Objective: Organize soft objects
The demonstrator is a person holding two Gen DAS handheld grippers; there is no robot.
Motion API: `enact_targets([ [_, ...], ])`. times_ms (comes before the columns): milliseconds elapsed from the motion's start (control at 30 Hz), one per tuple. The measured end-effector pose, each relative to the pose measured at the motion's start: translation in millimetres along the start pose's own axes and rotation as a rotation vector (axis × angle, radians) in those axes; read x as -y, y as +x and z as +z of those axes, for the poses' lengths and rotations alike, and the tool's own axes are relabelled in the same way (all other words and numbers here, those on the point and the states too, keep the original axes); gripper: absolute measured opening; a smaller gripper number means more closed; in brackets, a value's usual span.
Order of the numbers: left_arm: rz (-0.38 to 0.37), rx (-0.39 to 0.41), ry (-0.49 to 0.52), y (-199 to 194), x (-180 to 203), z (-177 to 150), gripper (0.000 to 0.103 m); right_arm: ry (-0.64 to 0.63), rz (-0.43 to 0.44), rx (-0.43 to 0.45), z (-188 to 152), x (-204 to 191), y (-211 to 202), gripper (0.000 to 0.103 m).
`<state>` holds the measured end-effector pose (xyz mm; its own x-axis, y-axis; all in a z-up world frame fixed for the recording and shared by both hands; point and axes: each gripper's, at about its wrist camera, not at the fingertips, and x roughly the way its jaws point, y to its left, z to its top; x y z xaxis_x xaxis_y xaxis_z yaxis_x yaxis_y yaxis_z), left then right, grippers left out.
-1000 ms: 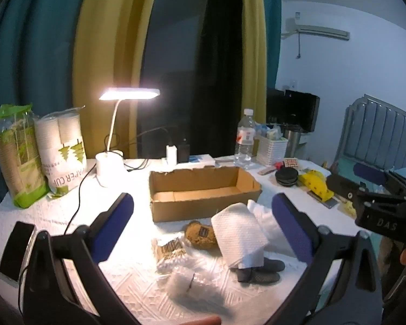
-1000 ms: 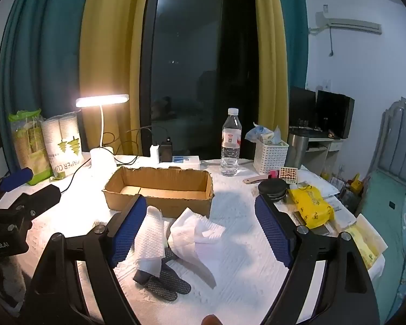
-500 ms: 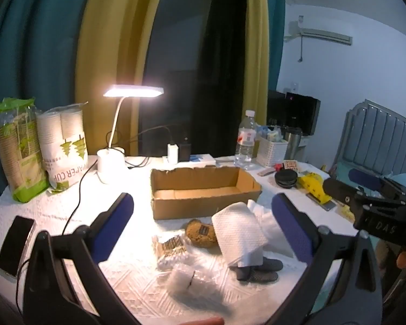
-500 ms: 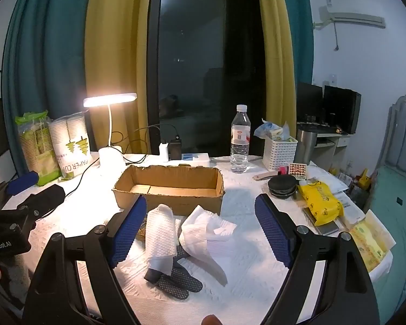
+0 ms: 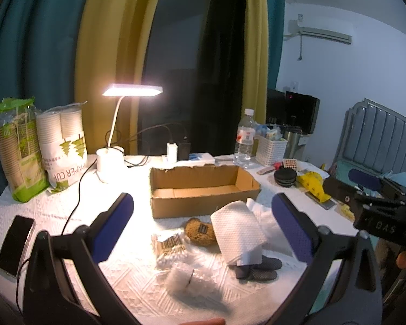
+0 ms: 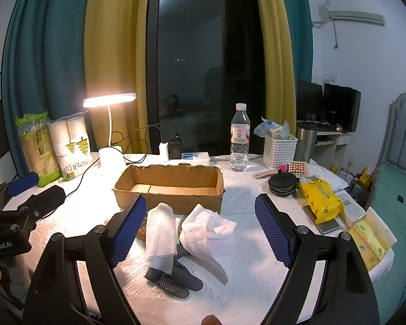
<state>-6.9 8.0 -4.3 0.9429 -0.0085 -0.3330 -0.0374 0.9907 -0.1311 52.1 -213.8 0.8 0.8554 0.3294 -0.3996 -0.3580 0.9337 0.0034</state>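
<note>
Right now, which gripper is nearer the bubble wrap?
Left. The bubble wrap lies low between the left gripper's open jaws, on the near side of the pile. The right gripper is centred over the paper towels; its view doesn't show the wrap.

Table [image 5: 127, 270] w/ white cloth is carrying: cardboard box [image 5: 203, 189] mid, lamp [image 5: 109, 162] & cup packs [image 5: 65, 151] far left, phone [image 5: 15, 243] near left, bottle [image 6: 239, 140] far.

Brown cardboard box [image 5: 203, 189], white dimpled paper towel [image 5: 236, 233], dark grey dotted socks [image 6: 176, 279], white embossed tablecloth [image 6: 243, 208], yellow packet [image 6: 320, 199], blue gripper pads [image 6: 128, 231], teal and mustard curtains [image 6: 54, 54]
</note>
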Motion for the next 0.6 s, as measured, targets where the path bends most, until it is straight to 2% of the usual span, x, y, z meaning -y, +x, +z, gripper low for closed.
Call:
enact_targets([
  [600, -0.002, -0.005, -0.002, -0.3, -0.4, 0.5, 0.102, 0.001, 0.001, -0.001, -0.6, 0.4, 0.5, 0.085],
])
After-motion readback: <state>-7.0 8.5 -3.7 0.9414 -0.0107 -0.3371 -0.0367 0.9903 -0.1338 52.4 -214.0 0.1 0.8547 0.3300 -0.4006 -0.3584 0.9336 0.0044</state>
